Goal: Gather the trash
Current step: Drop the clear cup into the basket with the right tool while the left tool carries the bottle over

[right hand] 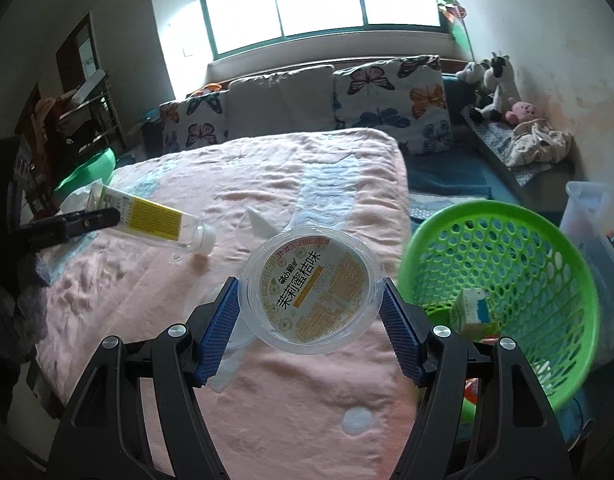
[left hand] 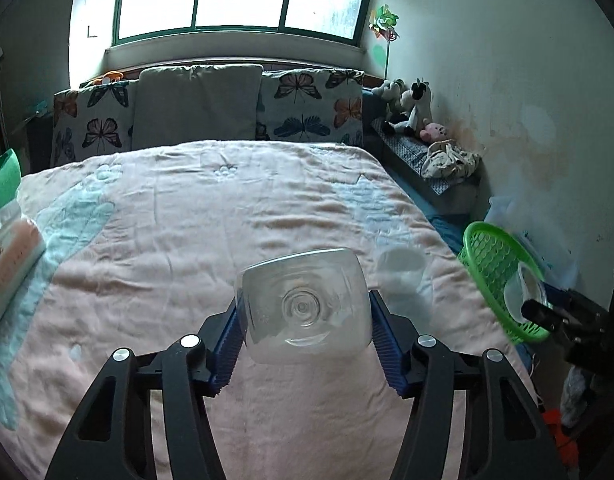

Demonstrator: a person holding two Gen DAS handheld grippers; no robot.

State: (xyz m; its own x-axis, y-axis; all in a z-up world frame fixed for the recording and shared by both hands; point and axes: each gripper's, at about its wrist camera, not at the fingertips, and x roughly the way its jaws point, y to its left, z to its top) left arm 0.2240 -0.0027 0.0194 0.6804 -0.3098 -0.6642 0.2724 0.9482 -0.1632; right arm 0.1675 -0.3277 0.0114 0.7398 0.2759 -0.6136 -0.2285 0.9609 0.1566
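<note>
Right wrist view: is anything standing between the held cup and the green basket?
Nothing visible does. The right gripper holds the clear cup by its sides above the pink blanket, and the green basket sits open just right of it, holding only a small carton.

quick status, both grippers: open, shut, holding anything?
Left gripper: shut on the clear plastic bottle, gripped by its base end.
Right gripper: shut on the round plastic cup with the printed lid.
</note>
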